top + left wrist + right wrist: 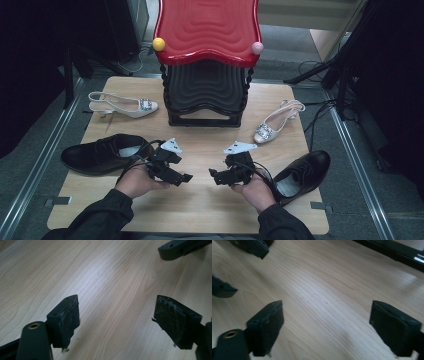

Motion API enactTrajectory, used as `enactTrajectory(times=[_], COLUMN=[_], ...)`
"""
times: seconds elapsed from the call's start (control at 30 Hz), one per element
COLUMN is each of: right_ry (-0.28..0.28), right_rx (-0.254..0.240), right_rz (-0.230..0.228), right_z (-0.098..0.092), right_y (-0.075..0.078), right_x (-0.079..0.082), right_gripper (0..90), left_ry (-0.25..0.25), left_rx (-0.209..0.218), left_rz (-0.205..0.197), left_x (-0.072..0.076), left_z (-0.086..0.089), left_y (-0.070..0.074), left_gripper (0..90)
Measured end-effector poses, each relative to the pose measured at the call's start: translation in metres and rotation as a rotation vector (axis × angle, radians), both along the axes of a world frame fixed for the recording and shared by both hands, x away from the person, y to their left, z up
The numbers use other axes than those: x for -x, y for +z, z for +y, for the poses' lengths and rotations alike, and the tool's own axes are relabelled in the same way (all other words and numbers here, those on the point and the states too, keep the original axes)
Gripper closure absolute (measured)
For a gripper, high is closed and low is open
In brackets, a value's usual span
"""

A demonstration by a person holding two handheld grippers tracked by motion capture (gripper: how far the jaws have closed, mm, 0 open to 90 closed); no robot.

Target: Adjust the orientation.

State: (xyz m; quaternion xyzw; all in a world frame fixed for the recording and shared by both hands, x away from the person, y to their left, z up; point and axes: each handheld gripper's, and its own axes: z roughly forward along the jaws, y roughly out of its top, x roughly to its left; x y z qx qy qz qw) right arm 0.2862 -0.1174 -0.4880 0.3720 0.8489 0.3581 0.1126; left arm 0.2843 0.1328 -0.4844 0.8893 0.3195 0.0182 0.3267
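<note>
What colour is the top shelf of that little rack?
The top shelf is glossy red with wavy ridges, clearest in the high view.

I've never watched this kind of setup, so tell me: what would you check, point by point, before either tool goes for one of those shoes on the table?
1. Left tool open, nothing between its jaws: ok.
2. Right tool open, nothing between its jaws: ok.
3. Glossy black leather shoe at the left, free beside the left hand: ok.
4. Glossy black leather shoe at the right, beside the right hand; whether they touch: cannot tell.
5. Both white jewelled slingback heels clear of the red and black tiered rack: ok.
6. Bare wooden tabletop between the tools: ok.
</note>
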Motion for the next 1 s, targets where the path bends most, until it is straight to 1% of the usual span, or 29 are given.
enactTrajectory(times=[0.03,0.07,0.1,0.13,0.17,0.2,0.23,0.27,0.33,0.37,0.4,0.47,0.5,0.53,0.57,0.63,0.73,0.77,0.8,0.83,0.93,0.97,1.0], right_ry=[0.013,0.035,0.035,0.075,0.08,0.085,0.085,0.108,0.112,0.115,0.113,0.125,0.14,0.15,0.179,0.191,0.176,0.173,0.172,0.177,0.173,0.177,0.176], right_rx=[-0.01,-0.012,-0.012,-0.012,-0.013,-0.01,-0.01,-0.005,-0.016,-0.026,-0.033,-0.033,-0.022,-0.021,-0.03,-0.035,-0.038,-0.046,-0.049,-0.054,-0.049,-0.044,-0.043], right_rz=[-0.002,0.0,0.0,0.008,0.015,0.011,0.011,0.015,0.021,0.023,0.02,0.016,0.01,0.014,0.026,0.033,0.038,0.041,0.04,0.041,0.042,0.04,0.042], right_z=[-0.002,-0.004,-0.004,-0.008,-0.01,-0.011,-0.011,-0.014,-0.015,-0.016,-0.016,-0.014,-0.013,-0.011,-0.011,-0.01,-0.011,-0.013,-0.013,-0.014,-0.014,-0.014,-0.013], right_y=[0.003,0.004,0.004,0.004,0.005,0.005,0.005,0.006,0.007,0.008,0.01,0.012,0.012,0.013,0.013,0.013,0.014,0.016,0.017,0.017,0.018,0.018,0.018], right_x=[0.002,0.004,0.004,0.006,0.007,0.008,0.008,0.011,0.014,0.015,0.017,0.02,0.022,0.022,0.023,0.022,0.02,0.019,0.019,0.018,0.017,0.016,0.017], right_gripper=[13.0,13.1,13.1,13.1,13.2,13.4,13.4,13.3,13.3,13.2,13.2,13.5,16.4,22.1,29.0,31.8,33.2,33.5,34.4,34.8,35.6,35.9,36.4], left_ry=[0.0,-0.013,-0.013,-0.032,-0.029,-0.015,-0.015,0.009,0.043,0.048,0.046,0.039,0.04,0.042,0.04,0.033,0.027,0.029,0.01,0.002,0.009,0.01,0.012], left_rx=[-0.017,-0.027,-0.027,-0.01,0.0,0.031,0.031,0.065,0.071,0.074,0.079,0.067,0.065,0.067,0.066,0.066,0.072,0.08,0.087,0.091,0.098,0.102,0.106], left_rz=[-0.01,-0.017,-0.017,-0.004,0.017,0.057,0.057,0.096,0.114,0.121,0.112,0.086,0.088,0.091,0.086,0.069,0.055,0.059,0.065,0.063,0.061,0.064,0.075], left_x=[0.002,0.003,0.003,0.004,0.004,0.003,0.003,0.001,-0.002,-0.003,-0.004,-0.004,-0.004,-0.005,-0.005,-0.005,-0.004,-0.004,-0.004,-0.004,-0.003,-0.003,-0.003], left_z=[0.0,0.0,0.0,0.003,0.004,0.007,0.007,0.012,0.016,0.018,0.019,0.022,0.023,0.023,0.024,0.024,0.025,0.025,0.026,0.027,0.027,0.028,0.028], left_y=[0.0,0.0,0.0,0.0,0.001,0.001,0.001,0.0,0.0,0.0,0.0,0.003,0.004,0.005,0.006,0.01,0.013,0.014,0.015,0.015,0.018,0.018,0.019], left_gripper=[21.9,22.6,25.0,29.1,34.1,38.4,39.0,41.0,43.5,43.5,43.1,41.7,42.2,43.1,43.4,43.2,40.3,38.0,36.5,33.2,31.1,31.5,32.1])
